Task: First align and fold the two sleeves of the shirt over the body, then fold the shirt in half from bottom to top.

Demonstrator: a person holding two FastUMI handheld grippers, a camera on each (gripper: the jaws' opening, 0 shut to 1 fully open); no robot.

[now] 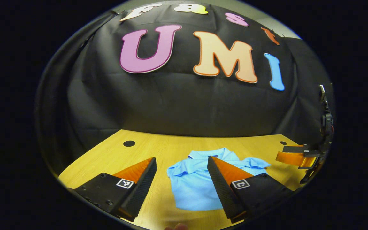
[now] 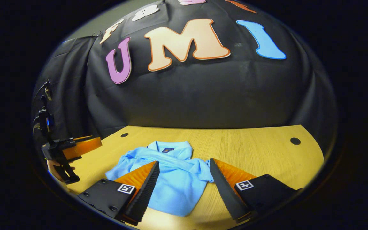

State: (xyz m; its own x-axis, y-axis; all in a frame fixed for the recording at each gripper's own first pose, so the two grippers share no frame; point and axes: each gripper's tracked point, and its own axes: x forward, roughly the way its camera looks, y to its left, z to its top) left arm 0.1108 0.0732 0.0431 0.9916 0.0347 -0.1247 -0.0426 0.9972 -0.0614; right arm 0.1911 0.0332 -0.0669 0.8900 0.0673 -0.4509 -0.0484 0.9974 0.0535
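Your left hand-held gripper (image 1: 181, 177) hangs above the near part of the table (image 1: 177, 147) with its fingers spread wide, pinching nothing. Your right hand-held gripper (image 2: 184, 179) is spread the same way and also holds nothing. The light blue polo shirt (image 2: 174, 179) lies flat on the wooden table toward its near edge, collar pointing to the far edge, with both sleeves already folded across the chest. Your own fingers cover part of it: in the left gripper view the shirt's right side is hidden, and in the right gripper view its lower left corner. The shirt's bottom hem is hard to make out near the rim.
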